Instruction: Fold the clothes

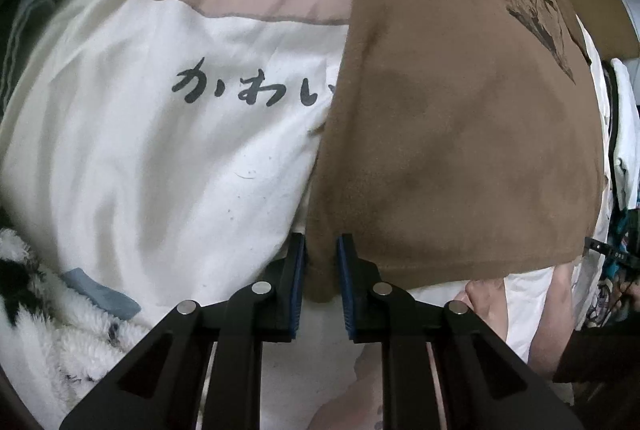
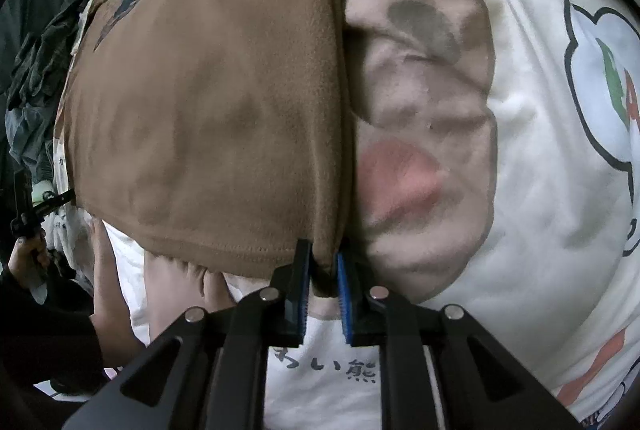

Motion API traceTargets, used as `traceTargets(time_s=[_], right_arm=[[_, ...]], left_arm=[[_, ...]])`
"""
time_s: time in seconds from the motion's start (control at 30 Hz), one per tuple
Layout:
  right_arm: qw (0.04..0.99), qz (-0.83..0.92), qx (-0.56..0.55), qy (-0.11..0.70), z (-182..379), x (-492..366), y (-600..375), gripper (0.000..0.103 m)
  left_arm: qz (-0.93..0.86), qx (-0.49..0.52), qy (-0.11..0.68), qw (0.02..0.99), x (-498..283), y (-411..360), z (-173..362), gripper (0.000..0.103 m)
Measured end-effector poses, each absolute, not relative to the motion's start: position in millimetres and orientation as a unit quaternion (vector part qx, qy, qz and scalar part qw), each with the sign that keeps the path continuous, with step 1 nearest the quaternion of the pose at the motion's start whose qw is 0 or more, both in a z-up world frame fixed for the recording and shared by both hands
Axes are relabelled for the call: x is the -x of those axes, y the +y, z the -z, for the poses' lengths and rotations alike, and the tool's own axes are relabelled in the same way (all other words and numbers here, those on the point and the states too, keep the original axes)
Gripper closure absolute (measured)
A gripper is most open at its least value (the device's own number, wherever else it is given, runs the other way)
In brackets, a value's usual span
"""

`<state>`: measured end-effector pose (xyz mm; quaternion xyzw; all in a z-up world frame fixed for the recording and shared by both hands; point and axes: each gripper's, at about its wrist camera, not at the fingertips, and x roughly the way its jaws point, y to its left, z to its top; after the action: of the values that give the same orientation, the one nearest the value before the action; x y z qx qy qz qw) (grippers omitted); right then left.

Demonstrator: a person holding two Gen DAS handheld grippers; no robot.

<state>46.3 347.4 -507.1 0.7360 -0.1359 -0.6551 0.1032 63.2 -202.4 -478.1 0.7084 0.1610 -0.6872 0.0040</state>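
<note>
Brown garment (image 1: 460, 134), already narrowed into a long panel with straight side folds, laid lengthwise on a white printed cloth (image 1: 132, 158) that covers the bedding. Left gripper (image 1: 322, 284) at the near left corner of the hem, jaws clenched on the brown fabric bunched between the blue pads. Right gripper (image 2: 322, 286) at the near right corner of the same hem, jaws likewise clenched on the folded edge. Printed chest side of the garment at the far end, lying flat. Bare feet (image 2: 180, 282) of the person just below the hem; fluffy black-and-white blanket (image 1: 52, 314) at lower left of the left wrist view. Judged stage: side folds done, both bottom corners secured, lengthwise fold of hem toward collar not yet made. Remaining, by judgement: lift of the hem, carry over the panel, alignment of edges, release.
</note>
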Motion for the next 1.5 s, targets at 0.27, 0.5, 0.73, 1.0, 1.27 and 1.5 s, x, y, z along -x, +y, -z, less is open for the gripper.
traceTargets(time_s=[0.27,0.5,0.73,1.0,1.27,1.5], right_arm=[[0.095,0.645,-0.742,-0.159,507.9,-43.0,353.6,0.094],[0.098,0.643,-0.745,-0.146,485.6,-42.6,351.5,0.096],[0.095,0.649,-0.734,-0.178,437.4,-40.7,370.9,0.097],[0.106,0.671,-0.715,-0.162,384.8,-51.8,363.0,0.097],[0.111,0.683,-0.692,-0.205,357.1,-63.2,376.7,0.097],[0.111,0.693,-0.685,-0.195,335.4,-68.9,373.7,0.097]], left_arm=[[0.687,-0.705,0.175,0.001,-62.7,-210.9,477.3,0.098],[0.696,-0.694,0.187,0.004,-62.0,-217.5,447.8,0.099],[0.712,-0.675,0.19,-0.002,-62.7,-220.5,405.4,0.099],[0.725,-0.662,0.192,-0.011,-53.7,-209.8,379.9,0.099],[0.731,-0.657,0.182,-0.026,-50.2,-204.7,355.5,0.099],[0.737,-0.649,0.188,-0.026,-56.9,-202.6,335.4,0.099]])
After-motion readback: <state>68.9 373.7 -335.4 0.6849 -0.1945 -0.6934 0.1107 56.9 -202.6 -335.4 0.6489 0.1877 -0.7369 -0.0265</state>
